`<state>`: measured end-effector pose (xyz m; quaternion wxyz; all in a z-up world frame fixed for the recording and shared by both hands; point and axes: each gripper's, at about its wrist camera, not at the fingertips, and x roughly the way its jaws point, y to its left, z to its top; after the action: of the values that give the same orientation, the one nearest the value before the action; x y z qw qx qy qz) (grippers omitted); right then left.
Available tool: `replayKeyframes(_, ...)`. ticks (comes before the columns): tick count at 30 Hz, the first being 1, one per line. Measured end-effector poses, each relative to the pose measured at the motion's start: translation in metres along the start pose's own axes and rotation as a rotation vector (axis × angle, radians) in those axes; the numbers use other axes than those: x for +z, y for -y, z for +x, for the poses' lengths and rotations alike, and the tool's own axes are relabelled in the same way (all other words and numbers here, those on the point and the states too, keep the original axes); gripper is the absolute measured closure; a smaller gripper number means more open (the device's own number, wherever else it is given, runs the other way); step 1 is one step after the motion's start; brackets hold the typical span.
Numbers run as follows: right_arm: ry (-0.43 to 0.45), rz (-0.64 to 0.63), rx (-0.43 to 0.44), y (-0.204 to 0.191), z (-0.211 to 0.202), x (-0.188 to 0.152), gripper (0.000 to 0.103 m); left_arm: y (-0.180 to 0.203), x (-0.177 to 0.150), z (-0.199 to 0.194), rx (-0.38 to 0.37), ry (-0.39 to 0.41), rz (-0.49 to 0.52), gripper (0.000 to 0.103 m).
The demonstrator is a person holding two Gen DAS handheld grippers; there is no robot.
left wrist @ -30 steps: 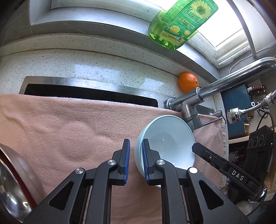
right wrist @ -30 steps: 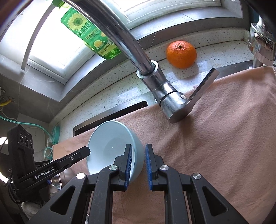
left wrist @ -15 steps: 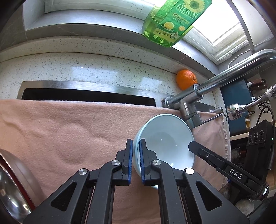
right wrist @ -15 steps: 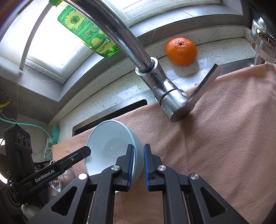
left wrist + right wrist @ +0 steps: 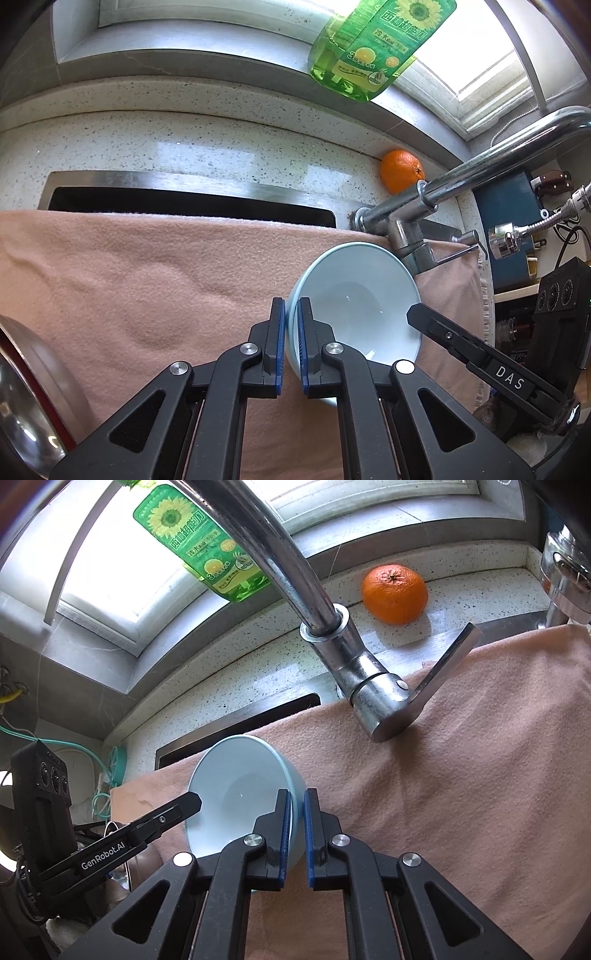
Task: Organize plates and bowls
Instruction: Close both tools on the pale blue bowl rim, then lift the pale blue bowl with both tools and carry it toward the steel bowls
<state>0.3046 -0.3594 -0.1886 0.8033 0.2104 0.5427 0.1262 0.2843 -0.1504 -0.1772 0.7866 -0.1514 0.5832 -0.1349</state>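
Bowl [image 5: 354, 314], pale blue ceramic, gripped on opposite rims by both tongs.
I hold it tilted above the pink cloth [image 5: 147, 288] near the chrome faucet [image 5: 369, 690]; left tongs [image 5: 291, 347] and right tongs [image 5: 297, 834] each pinch a rim, so the weight is shared.

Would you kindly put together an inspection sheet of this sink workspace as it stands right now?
Surface: pink cloth draped over the sink, on a speckled counter.
Job's things: one light blue bowl, tilted, held at opposite rim edges.
Clutter: orange; green detergent bottle on the sill; metal pot.
Grippers: left gripper and right gripper each shut on the bowl rim.
Cables: teal cable.
Surroundings: chrome faucet; window.
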Motion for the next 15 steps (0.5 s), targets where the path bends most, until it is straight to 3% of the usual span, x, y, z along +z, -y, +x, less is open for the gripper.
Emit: replayKeyframes(15, 0.008, -0.026, 0.033, -0.022, -0.018, -0.001, 0.096, -0.007, -0.004, -0.036, -0.013, 0.056, 0.003, 0.098)
